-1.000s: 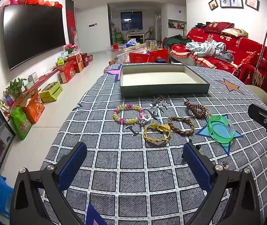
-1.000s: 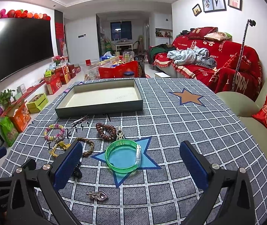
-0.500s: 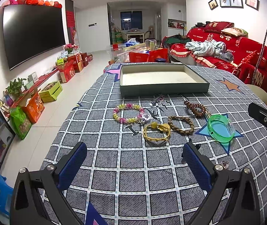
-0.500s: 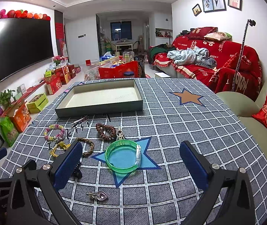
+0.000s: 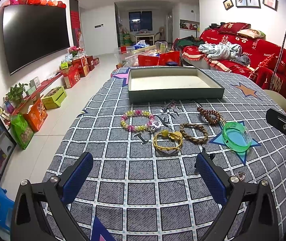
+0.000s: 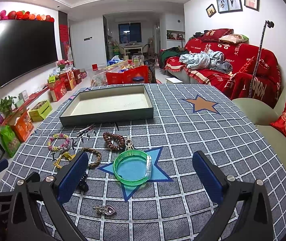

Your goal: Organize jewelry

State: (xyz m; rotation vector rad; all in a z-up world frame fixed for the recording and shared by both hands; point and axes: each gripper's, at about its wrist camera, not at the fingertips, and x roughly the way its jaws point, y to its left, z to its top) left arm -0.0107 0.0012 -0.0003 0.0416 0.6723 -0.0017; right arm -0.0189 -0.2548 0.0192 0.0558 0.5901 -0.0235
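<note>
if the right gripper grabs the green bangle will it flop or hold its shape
The green bangle probably holds its shape: it lies as an even, open ring, unlike the braided bracelet. Its glossy, see-through look suggests hard plastic, so likely light and perhaps slippery between the pads.

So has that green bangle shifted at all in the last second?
No. The green bangle lies on the same blue star of the tablecloth, just in front of the brown bead bracelet, exactly as before.

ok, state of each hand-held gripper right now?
Left hand-held gripper: open, holding nothing.
Right hand-held gripper: open, holding nothing.
</note>
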